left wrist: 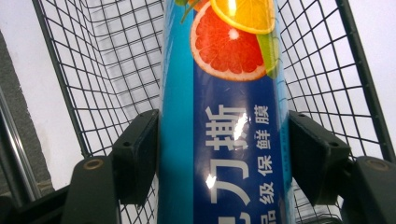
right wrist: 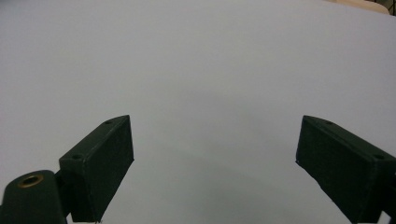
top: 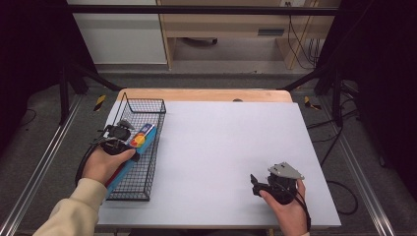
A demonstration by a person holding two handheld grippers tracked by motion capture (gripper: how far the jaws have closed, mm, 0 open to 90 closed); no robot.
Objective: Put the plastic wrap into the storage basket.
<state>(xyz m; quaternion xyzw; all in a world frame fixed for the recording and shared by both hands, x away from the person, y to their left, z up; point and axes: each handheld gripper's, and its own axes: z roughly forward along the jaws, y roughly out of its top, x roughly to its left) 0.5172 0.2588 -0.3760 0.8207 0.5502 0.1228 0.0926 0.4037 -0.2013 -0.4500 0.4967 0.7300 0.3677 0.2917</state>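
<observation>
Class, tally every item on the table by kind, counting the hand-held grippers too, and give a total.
Wire baskets: 1, the black basket
Boxes of cling film: 1, the blue box, clamped by the left gripper
Grippers: 2, that one and the right gripper, jaws apart over bare table
Total: 4

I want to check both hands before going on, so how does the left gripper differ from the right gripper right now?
The left gripper is shut on the blue box; the right gripper is open with nothing between its jaws. The left gripper is at the wire basket; the right gripper sits over the bare white table. Both have black jaws and are hand-held.
</observation>
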